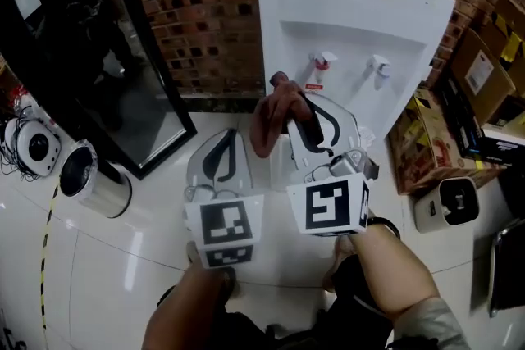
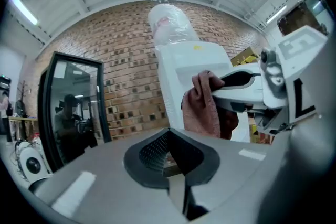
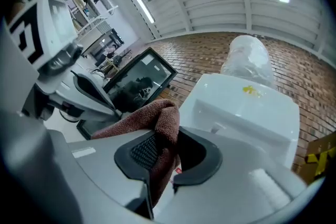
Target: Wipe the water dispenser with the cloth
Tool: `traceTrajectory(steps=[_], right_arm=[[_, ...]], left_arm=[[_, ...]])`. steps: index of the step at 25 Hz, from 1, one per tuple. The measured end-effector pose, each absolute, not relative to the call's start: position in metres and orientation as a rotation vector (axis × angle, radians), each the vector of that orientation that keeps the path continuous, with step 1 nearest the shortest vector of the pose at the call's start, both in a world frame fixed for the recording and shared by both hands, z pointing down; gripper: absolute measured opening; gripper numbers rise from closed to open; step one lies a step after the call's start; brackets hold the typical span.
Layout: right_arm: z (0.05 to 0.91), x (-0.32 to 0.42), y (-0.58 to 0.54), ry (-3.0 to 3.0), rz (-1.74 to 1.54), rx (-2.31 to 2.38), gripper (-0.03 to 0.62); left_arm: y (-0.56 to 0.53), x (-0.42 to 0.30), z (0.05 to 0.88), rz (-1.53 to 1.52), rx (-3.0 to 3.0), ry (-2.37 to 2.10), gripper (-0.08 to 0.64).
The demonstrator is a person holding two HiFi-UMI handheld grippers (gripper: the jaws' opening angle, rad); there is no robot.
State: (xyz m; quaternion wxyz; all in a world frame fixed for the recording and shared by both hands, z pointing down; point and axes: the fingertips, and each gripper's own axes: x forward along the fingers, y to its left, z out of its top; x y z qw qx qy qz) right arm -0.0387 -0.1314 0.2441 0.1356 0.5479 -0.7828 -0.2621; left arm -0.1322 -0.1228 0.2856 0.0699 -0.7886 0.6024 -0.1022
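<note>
Two handheld grippers point level at the tall white plastic water dispenser (image 1: 328, 4) against the brick wall. The right gripper (image 1: 289, 98) is clenched on a brown terry cloth (image 1: 267, 123), pinched at a fold so most of it hangs loose ahead of the jaws, apparently to offer a soft face to the panel below the red tap (image 1: 321, 61). The left gripper (image 1: 228, 135) rides alongside, jaws drawn close together on nothing, probably just kept clear. No wiping contact shows yet.

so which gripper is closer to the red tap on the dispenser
Right. The right gripper, holding the cloth, is just below the red tap; the left gripper is lower and further left.
</note>
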Motion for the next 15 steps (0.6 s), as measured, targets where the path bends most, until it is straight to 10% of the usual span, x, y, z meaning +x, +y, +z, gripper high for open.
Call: traceTrajectory(steps=[15], right_arm=[[0.272,-0.059,-0.188,-2.3,-0.655,1.735,0.087]], left_arm=[[-0.132,-0.152,0.291,-0.267,-2.361,1.89,0.0]])
